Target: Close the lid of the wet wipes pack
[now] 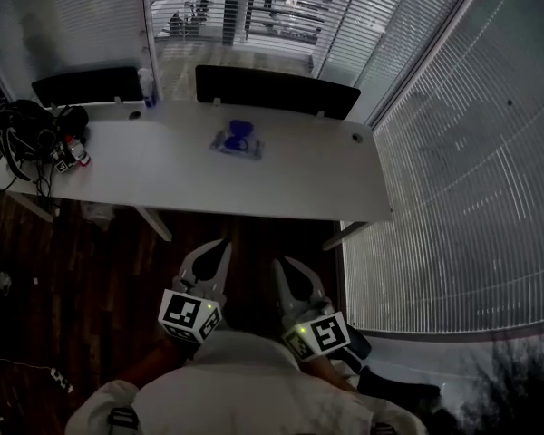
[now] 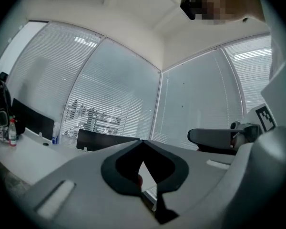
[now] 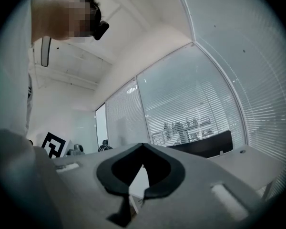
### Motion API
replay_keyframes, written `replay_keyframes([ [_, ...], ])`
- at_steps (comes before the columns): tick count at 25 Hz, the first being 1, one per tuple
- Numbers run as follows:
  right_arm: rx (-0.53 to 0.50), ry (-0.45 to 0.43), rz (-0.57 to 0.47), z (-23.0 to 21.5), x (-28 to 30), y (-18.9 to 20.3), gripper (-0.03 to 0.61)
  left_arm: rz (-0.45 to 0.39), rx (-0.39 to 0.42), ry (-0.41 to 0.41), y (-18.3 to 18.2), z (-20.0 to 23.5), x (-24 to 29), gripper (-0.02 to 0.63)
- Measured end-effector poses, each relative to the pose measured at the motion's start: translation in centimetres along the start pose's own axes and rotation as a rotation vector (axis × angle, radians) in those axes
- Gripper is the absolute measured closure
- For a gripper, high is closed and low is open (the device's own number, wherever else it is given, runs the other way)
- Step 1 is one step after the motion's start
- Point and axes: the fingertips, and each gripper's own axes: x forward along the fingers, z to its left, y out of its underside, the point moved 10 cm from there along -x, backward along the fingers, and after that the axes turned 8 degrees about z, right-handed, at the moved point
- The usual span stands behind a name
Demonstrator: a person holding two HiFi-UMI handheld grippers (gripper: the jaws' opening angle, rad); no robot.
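The wet wipes pack [image 1: 237, 140], pale with a blue patch on top, lies near the middle of the white table [image 1: 281, 184] in the head view; its lid is too small to make out. Both grippers are held close to my chest, well short of the table. The left gripper [image 1: 223, 243] is shut and holds nothing; its jaws meet at the tip [image 2: 142, 141]. Beside it, the right gripper [image 1: 279, 263] is also shut and holds nothing [image 3: 143, 144]. Neither gripper view shows the pack.
A tangle of black cables [image 1: 27, 130] and a small red-capped bottle [image 1: 75, 150] sit at the table's left end. Two black panels [image 1: 276, 89] stand along the far edge. Window blinds [image 1: 462, 179] run close on the right. Dark wooden floor [image 1: 63, 279] lies below.
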Motion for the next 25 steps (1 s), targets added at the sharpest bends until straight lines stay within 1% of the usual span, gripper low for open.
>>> replay_keyframes([
  [5,0.022,-0.01,0.004,-1.5,4.0,-0.4,0.58,-0.001,0.003,-0.006,-1.3,2.7,2.7,0.612],
  [11,0.032,-0.02,0.019,-3.3,11.2,-0.9,0.58,0.023,-0.011,-0.017,-2.5,8.2,6.8,0.612],
  [14,0.022,-0.017,0.013,-4.1,14.8,-1.9,0.58,0.024,-0.004,-0.004,-4.3,10.8,9.1,0.612],
  [18,0.004,-0.005,0.002,-4.8,19.4,-3.7,0.58,0.005,0.002,0.025,-6.9,14.2,11.6,0.612],
  [25,-0.022,0.002,-0.022,-5.6,26.3,-5.4,0.58,-0.004,0.024,0.054,-9.1,19.8,14.9,0.612],
])
